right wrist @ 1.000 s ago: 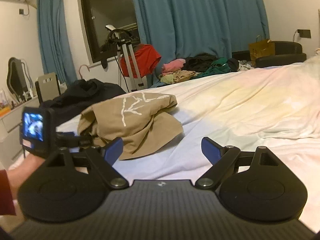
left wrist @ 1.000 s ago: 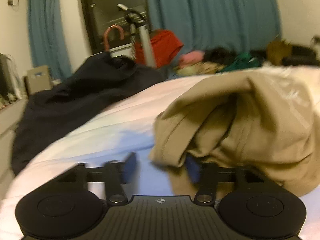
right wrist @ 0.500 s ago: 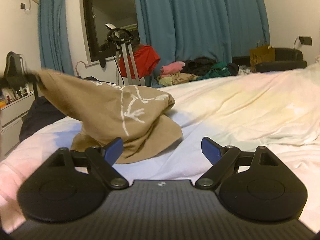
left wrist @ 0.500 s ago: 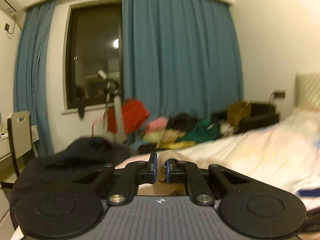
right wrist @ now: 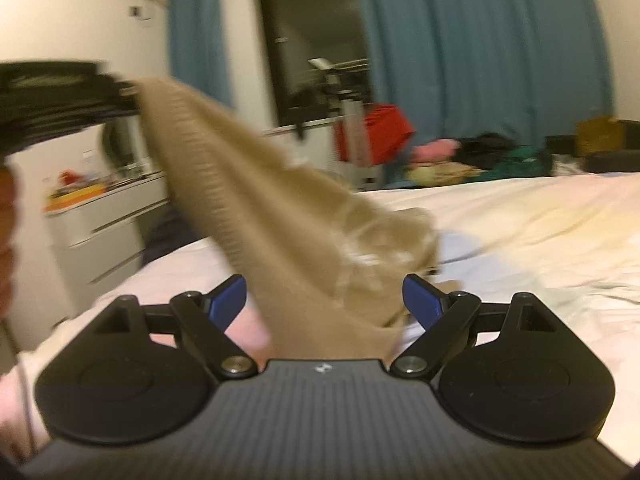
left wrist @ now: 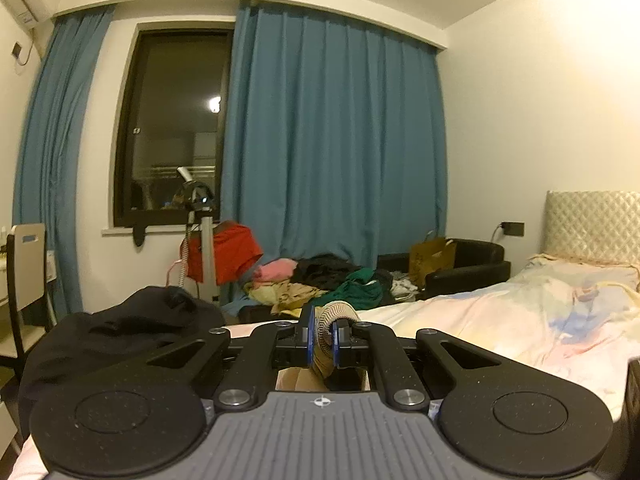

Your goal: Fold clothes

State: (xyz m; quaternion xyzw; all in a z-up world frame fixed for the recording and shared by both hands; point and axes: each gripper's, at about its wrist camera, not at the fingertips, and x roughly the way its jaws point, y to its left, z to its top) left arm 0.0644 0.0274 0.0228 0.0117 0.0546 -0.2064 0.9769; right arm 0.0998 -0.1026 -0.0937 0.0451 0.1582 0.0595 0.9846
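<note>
Bed (left wrist: 500, 320) fills the lower right in my left view, pale sheet. Blue curtains (left wrist: 332, 152) and a dark window (left wrist: 176, 132) behind it. Black garment (left wrist: 120, 328) heaped at the bed's left edge; clothes pile (left wrist: 320, 284) on the floor under the curtains. Tan shirt (right wrist: 280, 232) is off the bed at one end: it runs from the left claw (right wrist: 60, 92), up at top left in my right view, down to the sheet, lower part still on the bed. View is motion-blurred. Left claw (left wrist: 323, 334) is pinched on a ribbed edge of the shirt (left wrist: 334, 314). Right claw (right wrist: 324, 300) is spread wide, shirt hanging between its fingers; can't tell if they touch it.
</note>
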